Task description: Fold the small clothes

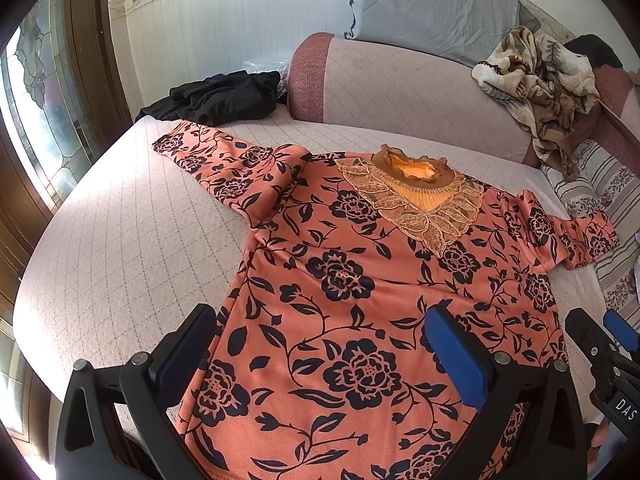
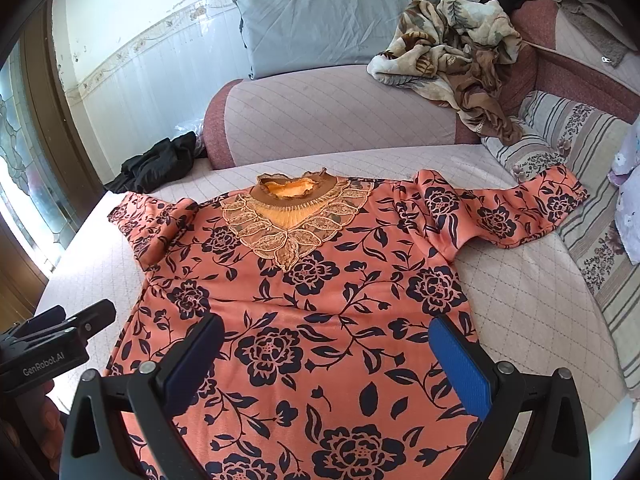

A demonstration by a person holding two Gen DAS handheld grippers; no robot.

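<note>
An orange long-sleeved top with a dark flower print (image 1: 352, 280) lies flat, front up, on the quilted bed (image 1: 120, 240), lace collar at the far side and both sleeves spread out. It also shows in the right wrist view (image 2: 320, 312). My left gripper (image 1: 320, 328) is open and empty, hovering over the top's lower left part near the hem. My right gripper (image 2: 324, 336) is open and empty over the lower right part. Each gripper shows at the edge of the other's view: the right one (image 1: 608, 344), the left one (image 2: 72, 324).
A black garment (image 1: 224, 96) lies at the bed's far left corner. A padded headboard (image 1: 400, 84) with a grey pillow (image 1: 432, 4) runs behind. A crumpled floral blanket (image 1: 540, 76) and striped cushions (image 2: 580, 184) lie at the right. A window (image 1: 36, 112) is at the left.
</note>
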